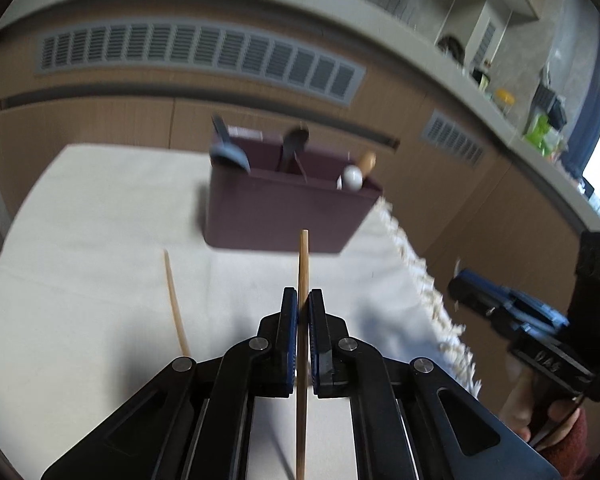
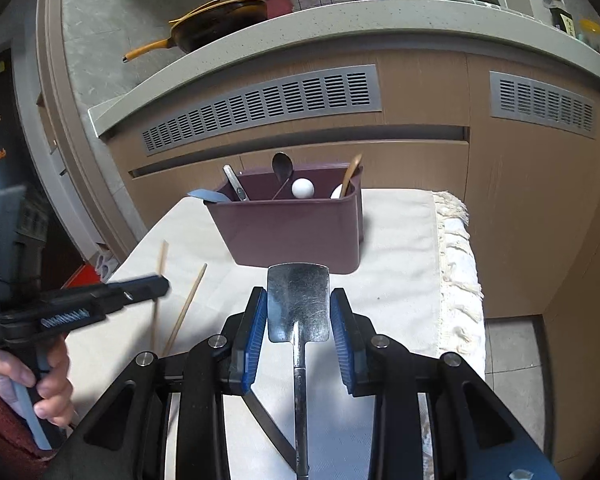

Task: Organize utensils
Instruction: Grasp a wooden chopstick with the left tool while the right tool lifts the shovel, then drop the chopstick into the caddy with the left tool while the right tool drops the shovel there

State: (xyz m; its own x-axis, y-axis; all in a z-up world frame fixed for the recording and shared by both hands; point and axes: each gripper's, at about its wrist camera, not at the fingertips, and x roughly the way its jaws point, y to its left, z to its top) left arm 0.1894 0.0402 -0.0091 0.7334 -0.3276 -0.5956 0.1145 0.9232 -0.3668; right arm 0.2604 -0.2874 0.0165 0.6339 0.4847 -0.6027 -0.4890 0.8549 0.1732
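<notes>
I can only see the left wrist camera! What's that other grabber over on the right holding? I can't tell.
Observer: The right gripper is shut on a shiny metal spoon with a flat, shovel-shaped head.
Operator: Is it pointing at the purple box?
Observer: Yes, its head points at the dark purple plastic utensil holder, straight ahead on the white cloth.
Operator: Is anything up on the counter?
Observer: A dark frying pan with a yellow handle sits on the grey counter, up and left of the holder.
</notes>
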